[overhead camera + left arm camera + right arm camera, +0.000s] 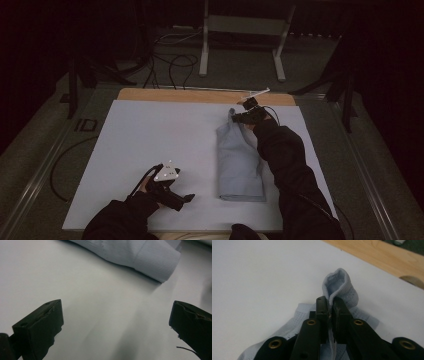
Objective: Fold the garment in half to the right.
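A folded pale blue garment [239,160] lies lengthwise on the right half of the white sheet [150,140]. My right gripper [238,116] is at the garment's far end, shut on its ribbed edge [338,282], which bulges up past the jaws. My left gripper [189,198] rests near the front of the sheet, to the left of the garment, open with nothing between its fingers [41,325]. In the left gripper view the garment's ribbed cuff [157,261] lies a short way ahead of the jaws.
A wooden table edge [200,95] runs along the far side of the sheet. Beyond it are a white metal stand [243,30] and cables [170,62] on the dark floor. Bare sheet extends across the left half.
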Demonstrator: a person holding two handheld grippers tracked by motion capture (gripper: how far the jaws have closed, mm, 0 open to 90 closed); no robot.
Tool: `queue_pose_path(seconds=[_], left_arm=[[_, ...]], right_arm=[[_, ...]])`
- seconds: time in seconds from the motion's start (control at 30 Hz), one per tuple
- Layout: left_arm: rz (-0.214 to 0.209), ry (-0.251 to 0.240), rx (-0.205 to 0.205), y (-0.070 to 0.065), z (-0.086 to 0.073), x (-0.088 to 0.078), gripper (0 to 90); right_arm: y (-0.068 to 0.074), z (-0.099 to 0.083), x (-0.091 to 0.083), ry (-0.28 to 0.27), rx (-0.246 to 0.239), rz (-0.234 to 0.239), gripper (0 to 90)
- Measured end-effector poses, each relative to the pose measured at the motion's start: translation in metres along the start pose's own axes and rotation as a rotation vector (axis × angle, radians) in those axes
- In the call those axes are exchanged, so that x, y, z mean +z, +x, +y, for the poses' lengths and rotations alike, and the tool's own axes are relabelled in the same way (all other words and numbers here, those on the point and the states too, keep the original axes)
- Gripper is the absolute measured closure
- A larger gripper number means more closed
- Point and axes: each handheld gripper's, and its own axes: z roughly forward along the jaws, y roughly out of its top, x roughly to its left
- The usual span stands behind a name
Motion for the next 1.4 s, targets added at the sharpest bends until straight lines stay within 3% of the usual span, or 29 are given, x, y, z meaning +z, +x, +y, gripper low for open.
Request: queue_pose_path(seconds=[0.13,0.43,0.93,1.07,1.2,1.4], left_arm=[[0.012,-0.021,-0.022,0.002,-0.002,-0.001,0.4],[0.035,-0.042,-0.042,0.006,-0.003,-0.003,0.4],[0.055,-0.056,-0.048,0.007,-0.003,-0.006,0.4],[0.057,-0.053,-0.051,0.008,-0.003,-0.006,0.4],[0.059,-0.054,-0.051,0.007,-0.002,-0.006,0.4],[0.063,-0.056,-0.048,0.009,0.000,-0.010,0.3]], right_arm=[[-0.007,-0.005,0.004,-0.002,0.018,0.019,84.7],[-0.028,-0.024,0.013,0.028,0.077,0.011,84.7],[-0.042,-0.045,0.019,0.096,0.129,-0.066,82.3],[-0.043,-0.049,0.021,0.093,0.151,-0.073,78.5],[-0.040,-0.046,0.021,0.105,0.133,-0.105,72.6],[-0.036,-0.041,0.017,0.089,0.117,-0.095,52.7]])
